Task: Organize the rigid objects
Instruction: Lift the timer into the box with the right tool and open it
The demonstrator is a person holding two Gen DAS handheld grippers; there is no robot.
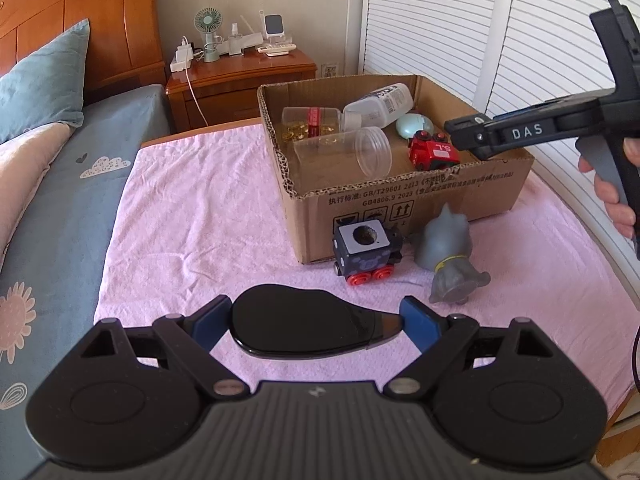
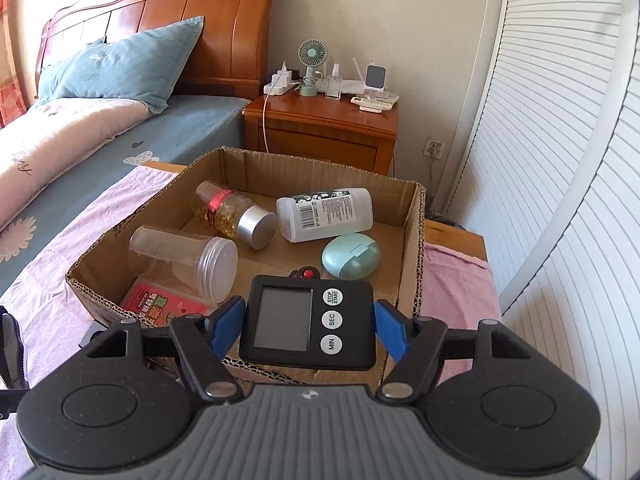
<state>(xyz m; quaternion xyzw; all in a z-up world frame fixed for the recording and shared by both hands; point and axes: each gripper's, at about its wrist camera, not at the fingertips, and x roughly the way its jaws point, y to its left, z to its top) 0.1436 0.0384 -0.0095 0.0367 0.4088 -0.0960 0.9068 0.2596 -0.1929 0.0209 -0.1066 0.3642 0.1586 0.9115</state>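
We find the left gripper (image 1: 316, 322) closed across a glossy black oval object (image 1: 308, 326), its blue pads bearing on both ends; the object is held above the pink cloth (image 1: 192, 224), short of the cardboard box (image 1: 400, 208). The jaws stand fairly wide, owing to the length of the piece.

The right gripper (image 2: 308, 326) grips a black digital timer (image 2: 308, 322) by its two sides, blue pads against the casing, screen and three white buttons facing up. We observe the timer held over the near wall of the box (image 2: 412, 248), not resting on anything. From the left wrist view this gripper (image 1: 460, 130) reaches over the box's right side, a hand (image 1: 616, 196) on its handle.

Inside the box we note: a clear jar (image 2: 188, 256) lying on its side, a bottle of yellow capsules (image 2: 232, 216) with a silver cap, a white bottle (image 2: 324, 216) also on its side, a mint-green case (image 2: 350, 258), a red toy vehicle (image 1: 434, 154) and a red-and-pink flat pack (image 2: 164, 306) (its print too small for us to read).

Outside the box, on the cloth just before its front wall, stand a dark toy train car (image 1: 366, 252) with red wheels and, beside it, a grey figurine (image 1: 450, 258) lying tipped over. The two are close together; whether they touch we cannot tell.
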